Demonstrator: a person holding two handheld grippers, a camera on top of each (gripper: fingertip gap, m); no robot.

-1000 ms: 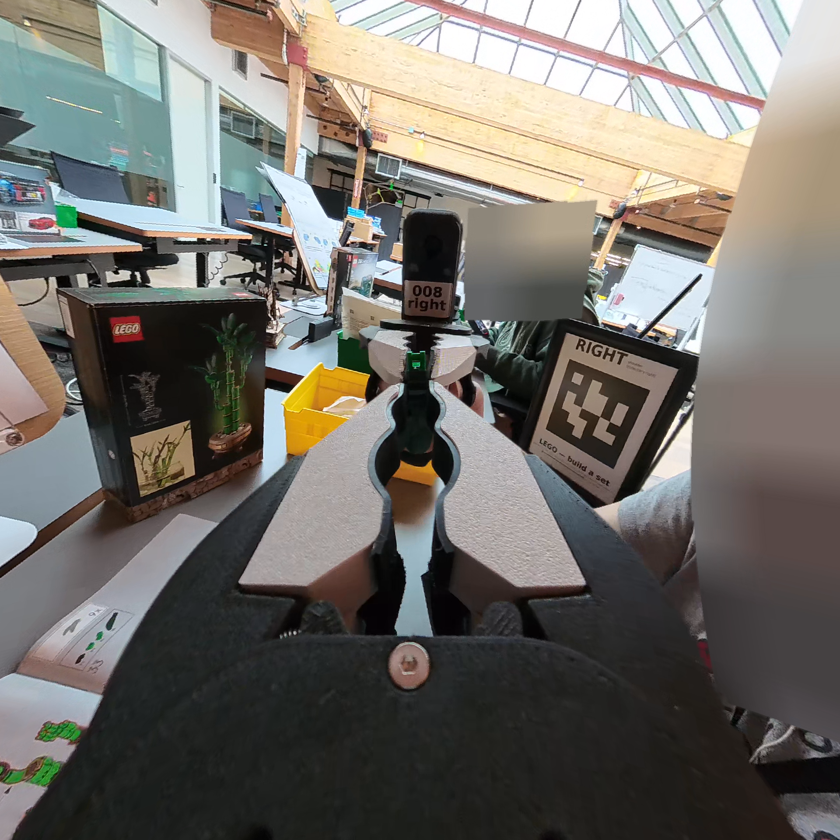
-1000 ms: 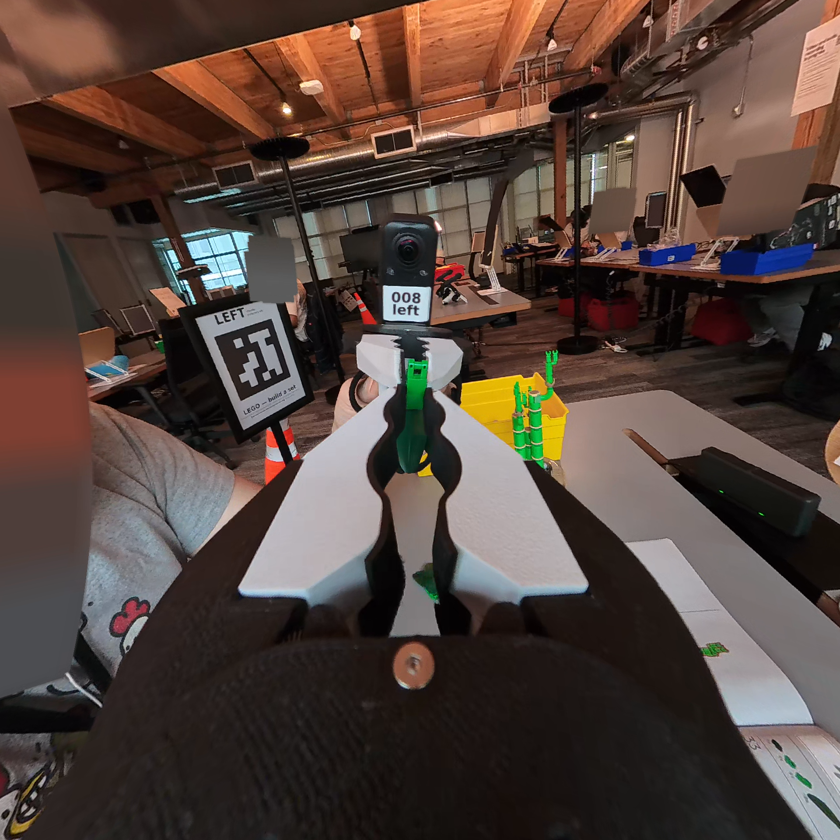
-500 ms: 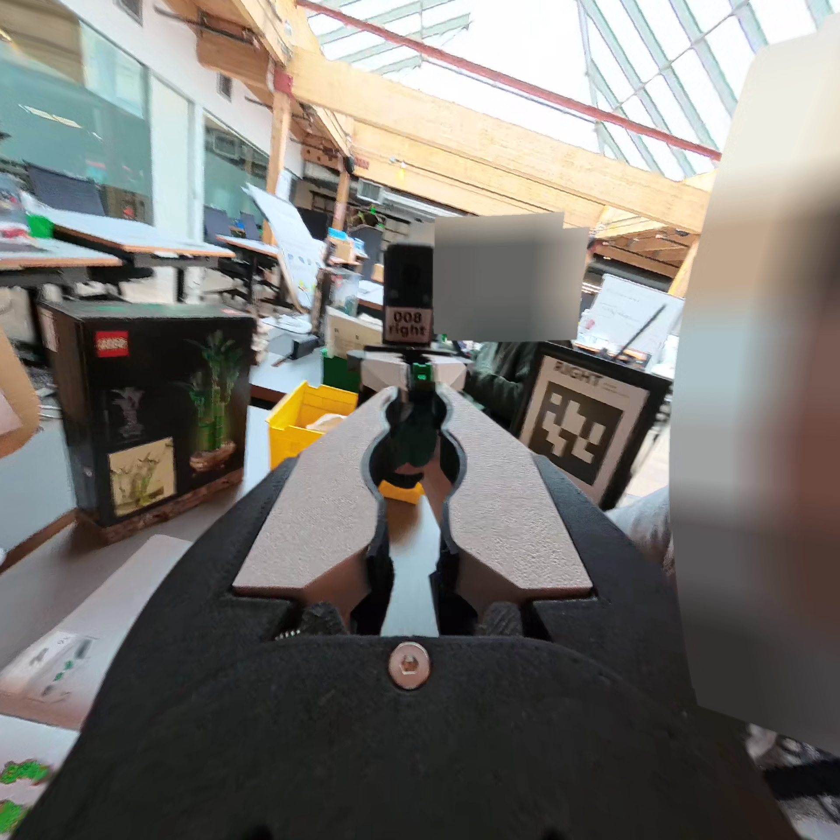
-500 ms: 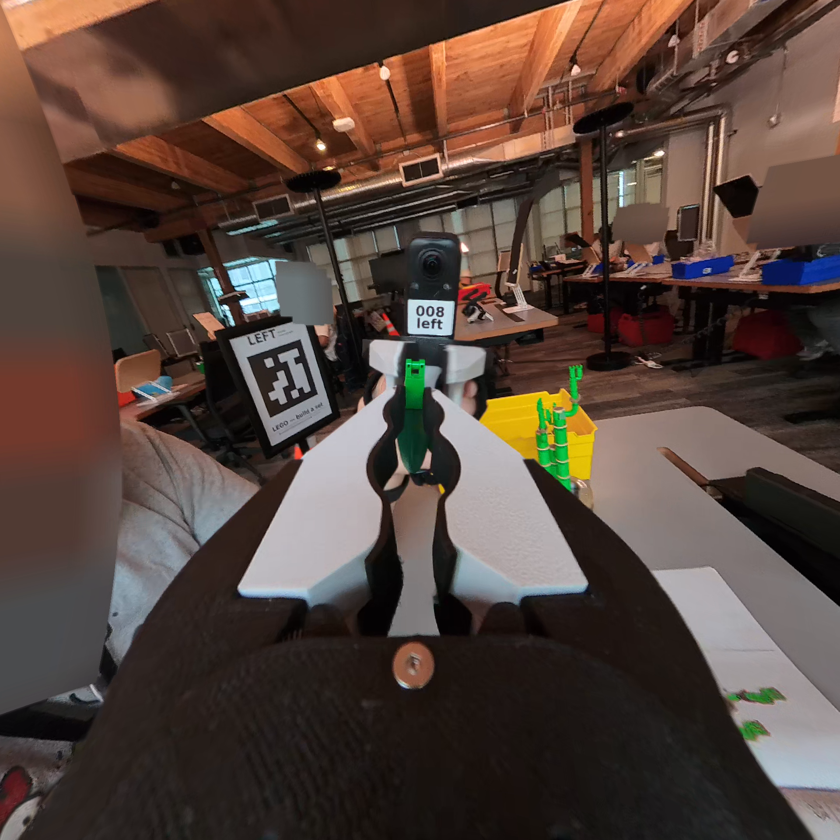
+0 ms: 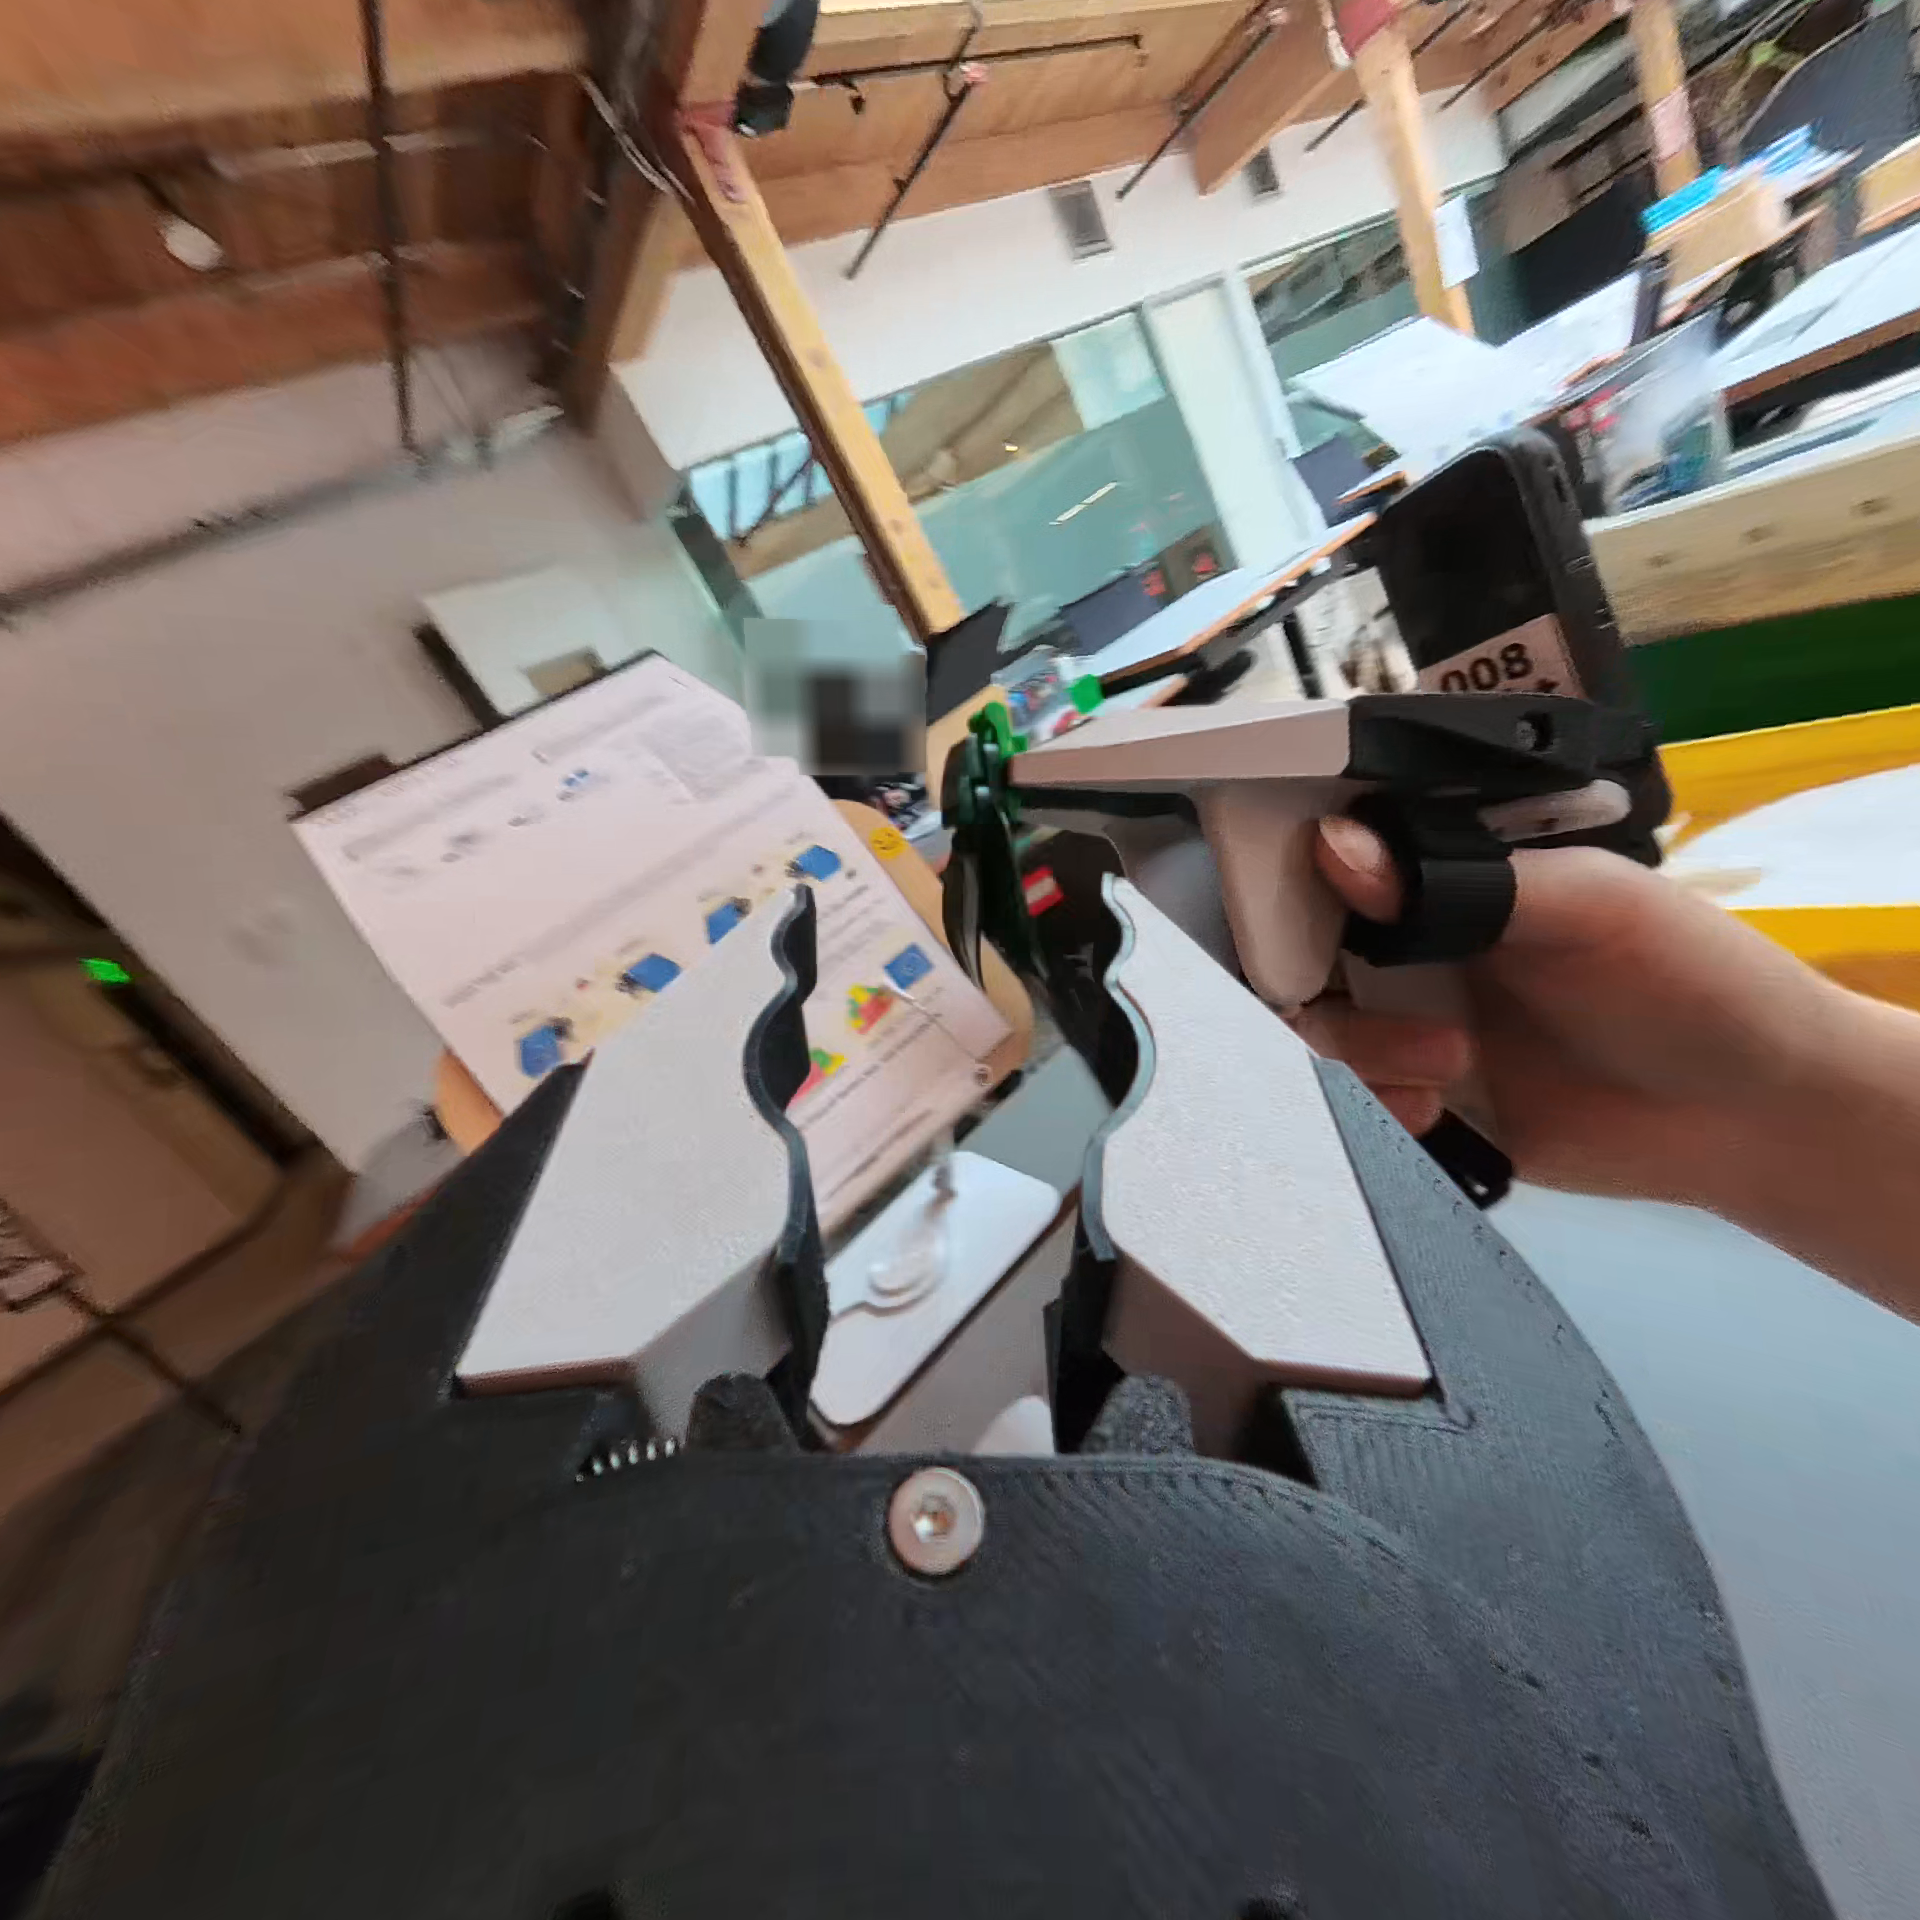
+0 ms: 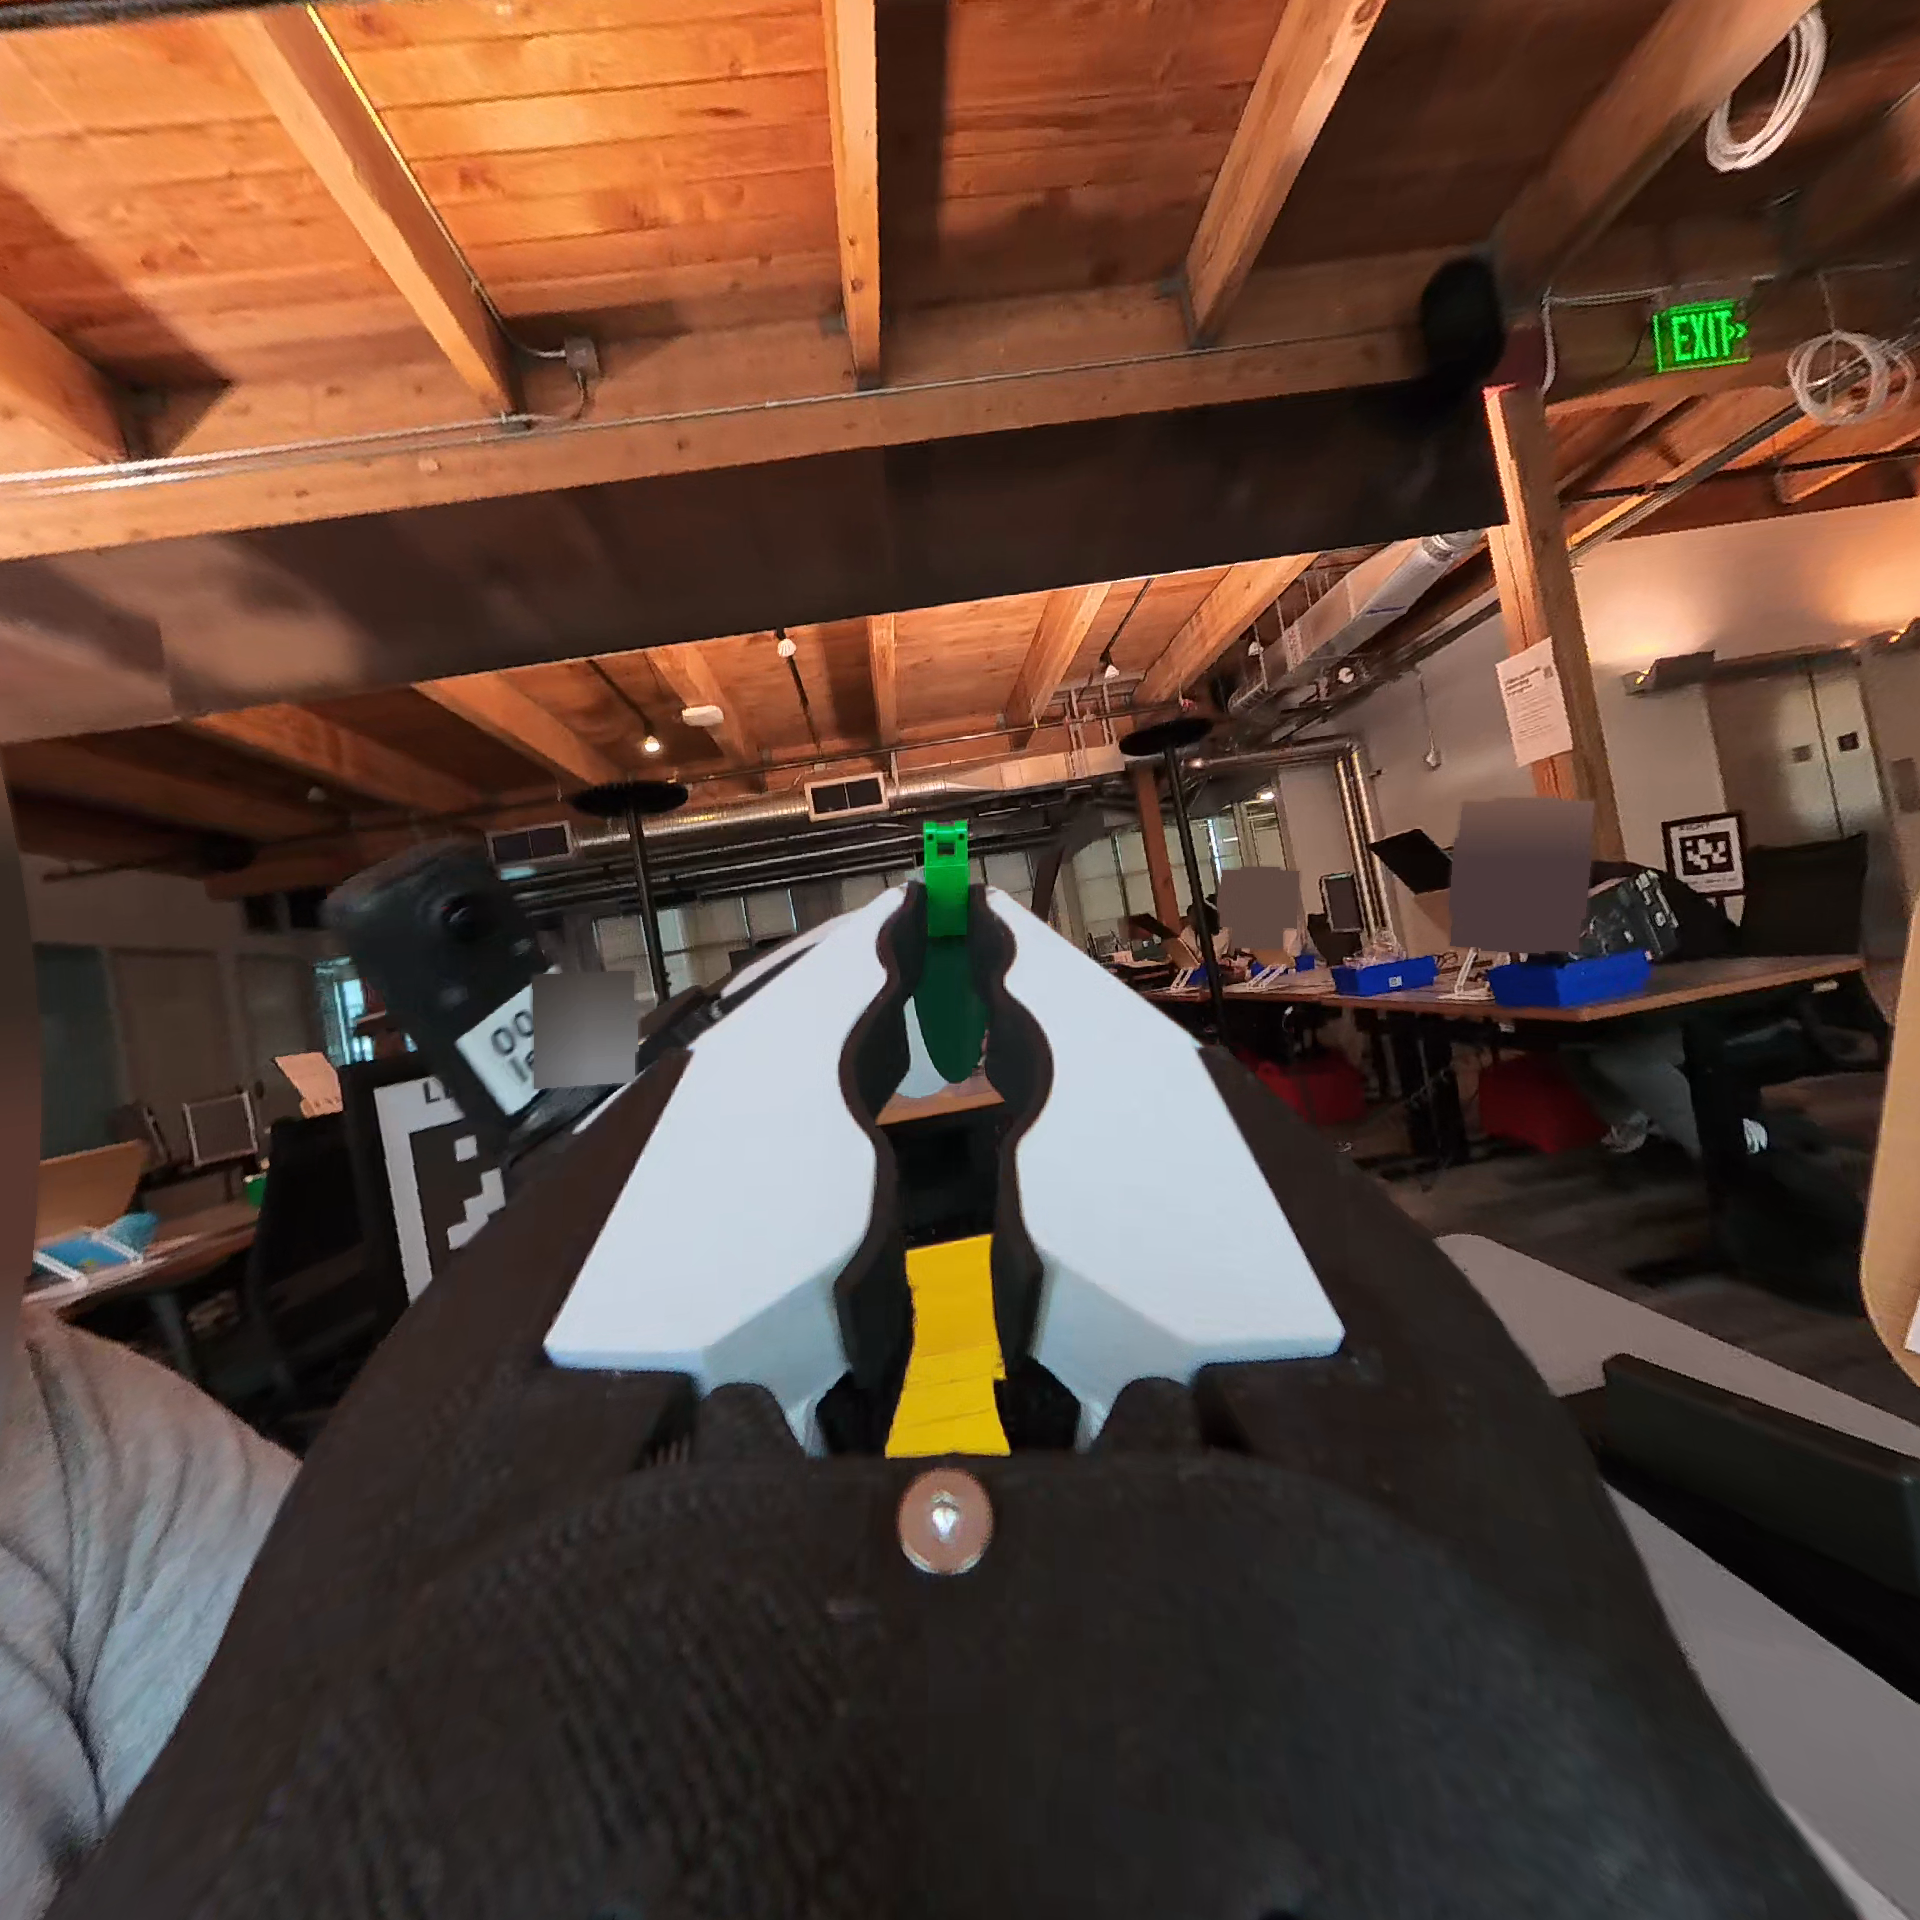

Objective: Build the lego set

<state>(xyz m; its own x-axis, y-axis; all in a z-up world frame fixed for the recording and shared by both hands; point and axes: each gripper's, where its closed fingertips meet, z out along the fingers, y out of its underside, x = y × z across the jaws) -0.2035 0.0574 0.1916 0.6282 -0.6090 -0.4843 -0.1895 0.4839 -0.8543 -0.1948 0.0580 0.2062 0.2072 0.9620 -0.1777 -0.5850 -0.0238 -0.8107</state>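
Two sets of tongs work in mid-air: the right tongs [image 6: 945, 914] pinch a green leaf piece [image 6: 948, 987] above the worktop, the left tongs [image 5: 961, 925] stand spread and empty, so next it likely needs carrying to the model.

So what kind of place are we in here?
It looks like an open-plan workshop or lab in a timber-framed loft: exposed wooden ceiling beams, long work desks carrying blue plastic bins, and a green lit exit sign.
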